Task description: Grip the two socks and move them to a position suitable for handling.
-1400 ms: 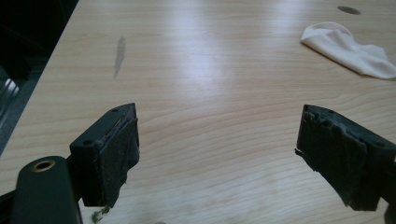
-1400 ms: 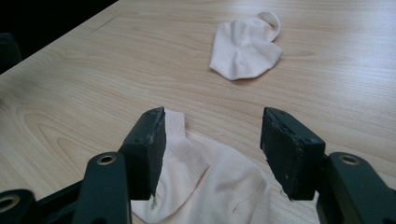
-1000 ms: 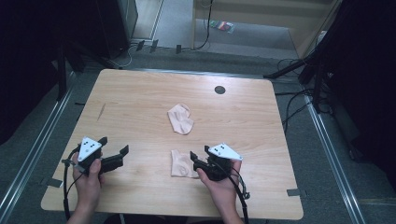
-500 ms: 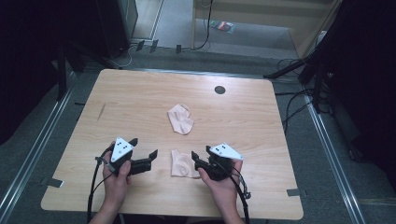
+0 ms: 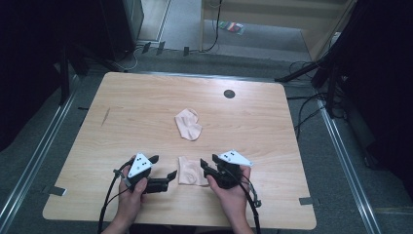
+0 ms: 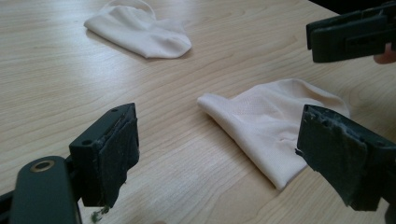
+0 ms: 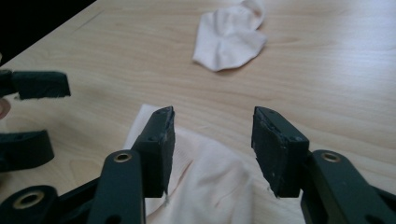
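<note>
From above I see the whole table (image 5: 146, 102), with a dark round spot (image 5: 229, 93) near its far edge. The near sock (image 5: 190, 170) is pale, flat and folded, lying between my tools at the front edge; the far sock (image 5: 188, 124) sits mid-table. My left tool (image 6: 219, 154) gapes wide, empty, beside it. My right tool (image 7: 212, 149) is half open, empty, over the sock's edge.

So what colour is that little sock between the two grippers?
The near sock is a pale peachy cream, plain with no pattern; the left gripper view shows it best.
</note>
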`<state>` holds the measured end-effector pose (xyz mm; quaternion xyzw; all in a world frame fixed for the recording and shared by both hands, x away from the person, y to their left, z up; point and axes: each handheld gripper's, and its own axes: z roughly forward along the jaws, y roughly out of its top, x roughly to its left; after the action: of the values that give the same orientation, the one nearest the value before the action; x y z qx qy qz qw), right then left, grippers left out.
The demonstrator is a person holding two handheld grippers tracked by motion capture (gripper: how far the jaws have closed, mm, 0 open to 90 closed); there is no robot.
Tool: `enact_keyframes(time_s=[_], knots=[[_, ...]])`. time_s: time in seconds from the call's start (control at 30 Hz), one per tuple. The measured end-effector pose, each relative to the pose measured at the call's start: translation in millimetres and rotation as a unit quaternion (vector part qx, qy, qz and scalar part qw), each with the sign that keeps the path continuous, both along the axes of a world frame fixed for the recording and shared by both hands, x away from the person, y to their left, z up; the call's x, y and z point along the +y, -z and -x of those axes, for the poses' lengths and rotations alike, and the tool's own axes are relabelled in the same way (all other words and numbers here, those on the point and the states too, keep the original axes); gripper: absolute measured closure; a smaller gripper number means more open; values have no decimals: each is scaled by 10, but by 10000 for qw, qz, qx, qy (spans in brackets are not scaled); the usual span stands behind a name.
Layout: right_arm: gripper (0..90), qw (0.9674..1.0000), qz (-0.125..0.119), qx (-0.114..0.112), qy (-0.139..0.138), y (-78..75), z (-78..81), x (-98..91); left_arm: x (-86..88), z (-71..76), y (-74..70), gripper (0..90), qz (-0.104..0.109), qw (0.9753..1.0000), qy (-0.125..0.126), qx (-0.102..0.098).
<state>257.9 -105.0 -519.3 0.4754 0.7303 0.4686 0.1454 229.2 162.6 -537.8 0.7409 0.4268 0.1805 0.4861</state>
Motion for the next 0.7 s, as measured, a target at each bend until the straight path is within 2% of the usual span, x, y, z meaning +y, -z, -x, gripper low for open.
enact_keyframes(time_s=[0.17,0.23,0.33,0.43,0.53,0.7], knots=[[570,9992,90,281,-267,111,26,122,12,-3,2,137,-55,10000,-18,-12],[614,9989,156,339,-276,155,25,148,12,-4,7,137,-67,10000,-24,-24],[684,9986,119,445,-247,187,23,140,8,-2,9,137,-70,10000,-23,-26],[721,9987,168,417,-249,199,17,135,4,-8,17,137,-87,10000,-19,-14],[722,9986,198,447,-203,214,-2,125,6,-10,17,137,-98,9999,-16,-20],[733,9986,-2,489,-210,187,-32,44,22,-11,10,137,-73,10000,-17,-29]])
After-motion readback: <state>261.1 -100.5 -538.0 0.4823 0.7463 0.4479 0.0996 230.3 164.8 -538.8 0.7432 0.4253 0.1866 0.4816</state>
